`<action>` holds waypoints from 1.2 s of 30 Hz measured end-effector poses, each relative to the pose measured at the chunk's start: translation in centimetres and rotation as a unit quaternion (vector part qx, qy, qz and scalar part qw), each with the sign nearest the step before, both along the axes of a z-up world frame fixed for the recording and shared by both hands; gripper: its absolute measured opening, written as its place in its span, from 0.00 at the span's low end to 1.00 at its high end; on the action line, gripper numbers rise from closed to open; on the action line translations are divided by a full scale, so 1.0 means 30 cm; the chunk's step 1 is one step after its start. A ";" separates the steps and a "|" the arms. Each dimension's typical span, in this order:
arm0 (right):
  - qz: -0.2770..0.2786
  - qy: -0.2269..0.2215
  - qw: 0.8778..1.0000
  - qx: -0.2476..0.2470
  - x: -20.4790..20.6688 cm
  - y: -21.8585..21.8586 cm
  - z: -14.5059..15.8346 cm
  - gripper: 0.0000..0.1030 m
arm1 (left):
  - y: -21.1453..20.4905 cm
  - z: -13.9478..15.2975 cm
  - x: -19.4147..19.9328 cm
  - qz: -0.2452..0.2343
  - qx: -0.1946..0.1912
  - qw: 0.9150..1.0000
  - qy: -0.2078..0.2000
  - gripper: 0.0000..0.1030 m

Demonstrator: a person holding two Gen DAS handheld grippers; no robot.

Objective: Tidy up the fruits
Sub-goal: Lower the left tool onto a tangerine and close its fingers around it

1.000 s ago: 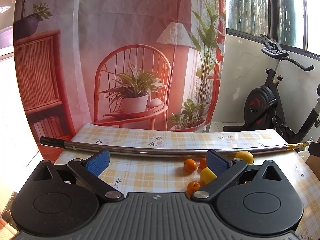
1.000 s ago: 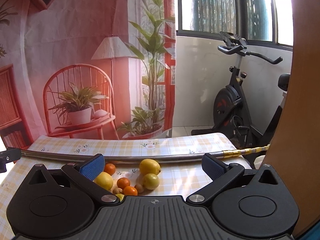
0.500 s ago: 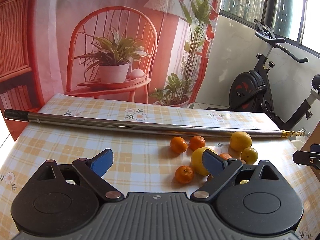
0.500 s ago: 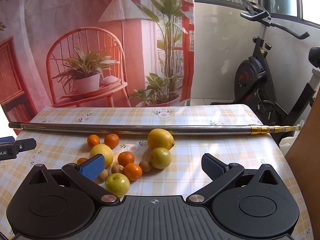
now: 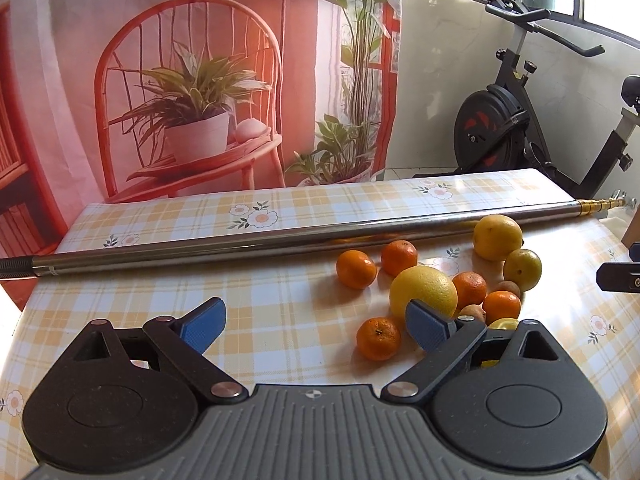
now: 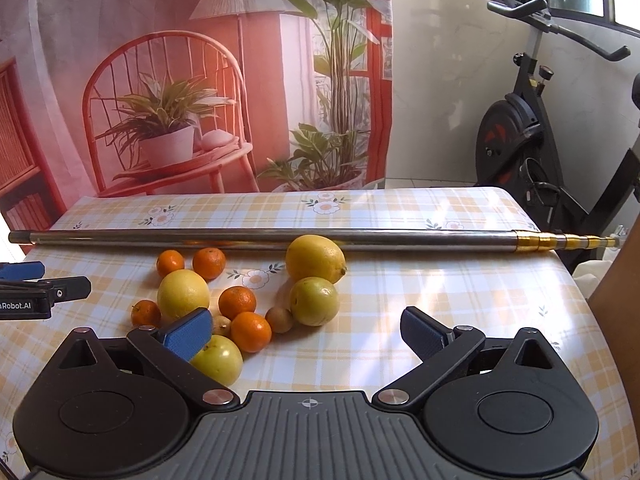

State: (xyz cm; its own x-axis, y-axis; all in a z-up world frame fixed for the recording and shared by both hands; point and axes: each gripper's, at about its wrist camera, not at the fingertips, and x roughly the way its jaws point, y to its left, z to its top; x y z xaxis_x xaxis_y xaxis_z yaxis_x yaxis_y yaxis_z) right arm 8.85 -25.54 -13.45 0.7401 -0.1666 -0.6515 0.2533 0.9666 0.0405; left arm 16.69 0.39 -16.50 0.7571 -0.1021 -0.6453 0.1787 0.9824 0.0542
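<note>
The fruits [image 6: 240, 300] lie loose in a cluster on the checked table [image 6: 460, 280], just in front of a long steel pole [image 6: 260, 237] that crosses it from edge to edge. From the left in the right wrist view: a small mandarin [image 6: 146, 313] at the cluster's edge, a big round yellow citrus [image 6: 183, 293] touching it, two mandarins [image 6: 209, 263] behind near the pole, two more orange ones in the middle, a few small brown fruits [image 6: 279, 319] among them, a yellow-green fruit [image 6: 218, 359] nearest the camera, then a lemon [image 6: 315, 259] against the pole with a greenish round fruit [image 6: 314, 301] touching its front.

The left gripper [image 5: 316, 322] hangs over bare cloth left of the cluster, its jaws spread wide with nothing between them; its right pad [image 5: 426, 324] overlaps the big citrus in view. The right gripper [image 6: 306, 330] is likewise spread and empty, with its left pad [image 6: 188, 332] in front of the yellow-green fruit.

Behind the table hangs a printed backdrop [image 6: 180, 80] of a red chair and plants; an exercise bike [image 6: 532, 128] stands at right. At the far left edge the other gripper's side reads "nRobot.AI" [image 6: 14, 305].
</note>
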 end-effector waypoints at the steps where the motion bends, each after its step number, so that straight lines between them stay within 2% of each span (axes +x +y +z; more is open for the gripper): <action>1: -0.002 0.001 1.000 0.002 0.005 -0.004 -0.005 0.97 | -0.010 -0.008 0.006 -0.002 0.010 1.000 0.000 0.95; 3: -0.004 0.003 1.000 0.007 0.012 -0.014 -0.016 0.97 | -0.023 -0.024 0.018 -0.004 0.024 1.000 -0.002 0.94; 9: -0.010 0.012 1.000 0.018 0.043 -0.035 -0.044 0.97 | -0.023 -0.056 0.066 -0.010 0.017 1.000 -0.001 0.90; 12: -0.014 0.015 1.000 0.021 0.057 -0.039 -0.055 0.97 | -0.020 -0.057 0.112 -0.001 0.012 1.000 0.002 0.80; 14: -0.016 0.019 0.999 0.022 0.066 -0.043 -0.063 0.96 | -0.019 -0.058 0.144 -0.008 -0.009 1.000 0.015 0.69; 18: -0.019 0.025 0.999 0.023 0.077 -0.048 -0.080 0.95 | -0.020 -0.081 0.168 -0.029 -0.049 0.997 0.056 0.59; 20: -0.020 0.026 0.999 0.027 0.078 -0.051 -0.084 0.94 | -0.024 -0.097 0.156 -0.045 -0.058 0.995 0.067 0.55; 25: -0.023 0.026 0.999 0.033 0.077 -0.060 -0.088 0.94 | -0.052 -0.115 0.105 -0.087 -0.033 0.994 0.049 0.48; 34: -0.027 0.026 0.998 0.040 0.079 -0.063 -0.092 0.94 | -0.069 -0.137 0.104 -0.112 -0.047 0.990 0.072 0.48; 36: -0.029 0.026 0.998 0.041 0.077 -0.065 -0.093 0.94 | -0.065 -0.148 0.118 -0.109 -0.058 0.989 0.078 0.45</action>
